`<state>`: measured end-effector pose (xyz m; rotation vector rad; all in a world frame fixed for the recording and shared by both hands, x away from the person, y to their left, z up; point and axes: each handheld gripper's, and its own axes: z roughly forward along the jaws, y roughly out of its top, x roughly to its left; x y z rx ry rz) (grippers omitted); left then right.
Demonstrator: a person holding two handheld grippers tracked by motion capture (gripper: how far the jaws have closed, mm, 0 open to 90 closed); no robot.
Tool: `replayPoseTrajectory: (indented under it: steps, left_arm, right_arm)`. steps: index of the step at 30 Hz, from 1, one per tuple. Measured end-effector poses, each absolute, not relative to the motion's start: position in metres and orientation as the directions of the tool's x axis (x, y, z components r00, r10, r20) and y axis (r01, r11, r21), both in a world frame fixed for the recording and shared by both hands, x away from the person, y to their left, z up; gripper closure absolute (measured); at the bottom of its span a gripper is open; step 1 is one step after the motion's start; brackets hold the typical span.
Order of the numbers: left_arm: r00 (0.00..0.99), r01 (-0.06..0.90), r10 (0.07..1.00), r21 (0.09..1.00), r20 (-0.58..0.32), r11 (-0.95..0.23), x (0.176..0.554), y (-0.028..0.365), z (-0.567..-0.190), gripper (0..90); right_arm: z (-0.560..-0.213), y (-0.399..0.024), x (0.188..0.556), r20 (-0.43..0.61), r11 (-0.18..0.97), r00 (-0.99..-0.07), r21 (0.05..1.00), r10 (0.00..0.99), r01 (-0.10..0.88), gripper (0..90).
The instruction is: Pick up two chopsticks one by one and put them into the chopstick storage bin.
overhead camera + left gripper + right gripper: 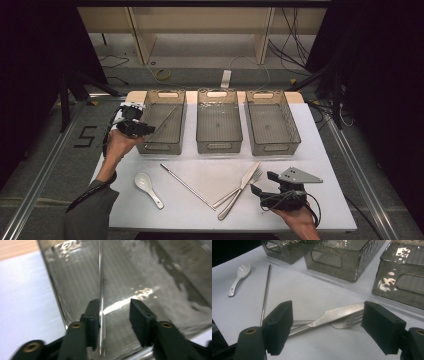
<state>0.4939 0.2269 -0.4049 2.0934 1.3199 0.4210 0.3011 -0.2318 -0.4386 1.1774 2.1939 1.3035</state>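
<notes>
Three grey see-through bins stand in a row on the white desk (320,200): left bin (165,142), middle bin (219,140), right bin (272,142). One metal chopstick (167,116) leans inside the left bin, a second chopstick (187,186) lies on the desk. One knife (240,189) crosses one fork (250,179). One white spoon (147,187) lies near. The left tongs (113,320) are wide open beside the leaning chopstick. The right tongs (327,327) are wide open above the knife.

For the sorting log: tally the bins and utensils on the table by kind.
Clear bins: 3
Metal chopsticks: 2, one on the mat, one in the left bin
White spoon: 1
Knife: 1
Fork: 1
Total: 8
</notes>
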Motion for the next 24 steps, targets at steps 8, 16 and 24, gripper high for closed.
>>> replayPoseTrajectory:
  steps: [8,16,24]
  left_arm:
    - [0.609,0.605,0.793,0.649,-0.003,-0.462,0.462,0.199,-0.397,33.7]
    - [0.8,0.474,0.598,0.563,0.046,-0.677,0.433,0.174,-0.398,29.0]
    - [0.866,0.428,0.499,0.472,0.031,-0.771,0.425,0.159,-0.409,24.5]
  right_arm:
    - [-0.438,-0.231,0.301,0.122,0.243,-0.606,0.841,0.786,0.484,25.8]
    - [-0.438,-0.232,0.3,0.121,0.246,-0.609,0.841,0.784,0.483,25.8]
    - [-0.438,-0.231,0.301,0.118,0.249,-0.611,0.841,0.783,0.481,25.8]
